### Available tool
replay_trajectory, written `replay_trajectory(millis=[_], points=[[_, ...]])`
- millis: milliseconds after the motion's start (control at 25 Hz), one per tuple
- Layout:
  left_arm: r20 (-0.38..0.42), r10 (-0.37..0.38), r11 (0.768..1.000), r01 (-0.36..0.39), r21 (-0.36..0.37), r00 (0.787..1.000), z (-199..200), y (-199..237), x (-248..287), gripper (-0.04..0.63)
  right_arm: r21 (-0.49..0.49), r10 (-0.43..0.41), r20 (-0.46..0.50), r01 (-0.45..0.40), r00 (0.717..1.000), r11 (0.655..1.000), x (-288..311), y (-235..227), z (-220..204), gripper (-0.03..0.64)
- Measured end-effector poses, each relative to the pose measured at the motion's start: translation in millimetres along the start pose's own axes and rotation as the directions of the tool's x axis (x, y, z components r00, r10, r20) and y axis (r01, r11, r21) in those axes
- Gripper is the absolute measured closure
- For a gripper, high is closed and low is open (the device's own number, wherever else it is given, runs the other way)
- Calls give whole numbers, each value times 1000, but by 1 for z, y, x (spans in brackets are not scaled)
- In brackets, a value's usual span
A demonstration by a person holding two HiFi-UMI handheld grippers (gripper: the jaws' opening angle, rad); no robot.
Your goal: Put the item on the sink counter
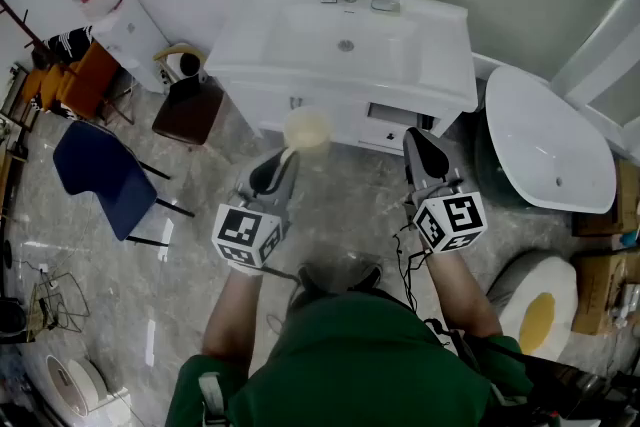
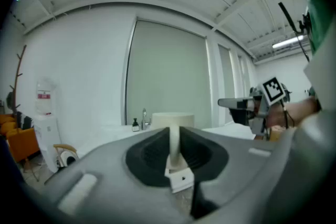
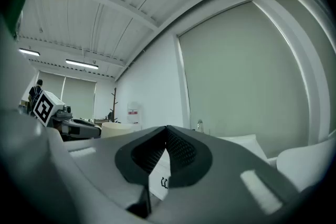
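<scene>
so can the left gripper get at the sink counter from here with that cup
Probably yes. The left gripper, shut on the cup, is just short of the counter. Nothing stands between them, and the counter's left side looks bare.

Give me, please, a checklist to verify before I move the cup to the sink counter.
1. Left gripper jaws clamp the cream cup: ok.
2. Cup upright, opening upward: ok.
3. Right gripper empty, jaws together: ok.
4. Sink counter has bare space beside the basin: ok.
5. Cup over the counter: not ok, it hangs short of the front edge.
6. Cup contents: cannot tell.
</scene>
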State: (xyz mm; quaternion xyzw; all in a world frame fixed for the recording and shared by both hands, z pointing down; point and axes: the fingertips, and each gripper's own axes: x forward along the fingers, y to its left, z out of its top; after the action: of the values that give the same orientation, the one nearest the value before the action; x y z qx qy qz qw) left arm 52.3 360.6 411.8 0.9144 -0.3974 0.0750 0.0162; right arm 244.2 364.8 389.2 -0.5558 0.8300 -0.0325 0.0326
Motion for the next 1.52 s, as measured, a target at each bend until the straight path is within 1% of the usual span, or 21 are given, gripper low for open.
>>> replay_trajectory(millis=[360, 520, 640, 840, 1040, 1160, 1320, 1520], points=[[41, 4, 1000, -3, -15, 999, 3, 38, -31, 554, -32, 7, -14, -8, 1000, 999, 19, 48, 2, 620], [80, 8, 1000, -7, -21, 997, 13, 56, -43, 554, -26, 6, 1, -6, 1000, 1000, 29, 63, 8, 620], [120, 17, 999, -14, -29, 993, 23, 77, -54, 554, -22, 10, 19, -9, 1000, 1000, 41, 78, 16, 620], [178, 31, 999, -23, -50, 984, 34, 121, -81, 554, -43, 8, 20, -7, 1000, 999, 63, 114, 20, 620], [200, 33, 999, -24, -47, 979, 35, 157, -95, 554, -44, 5, 12, -4, 1000, 999, 82, 143, 12, 620], [200, 37, 998, -27, -50, 979, 32, 171, -93, 554, -40, 10, -9, -11, 1000, 999, 95, 148, 4, 620], [199, 51, 997, -39, -63, 979, 30, 190, -76, 554, -32, 28, -30, -29, 999, 999, 122, 141, -4, 620], [175, 85, 995, -75, -63, 981, 27, 219, -45, 554, -6, 83, -35, -84, 996, 996, 176, 127, -15, 620]])
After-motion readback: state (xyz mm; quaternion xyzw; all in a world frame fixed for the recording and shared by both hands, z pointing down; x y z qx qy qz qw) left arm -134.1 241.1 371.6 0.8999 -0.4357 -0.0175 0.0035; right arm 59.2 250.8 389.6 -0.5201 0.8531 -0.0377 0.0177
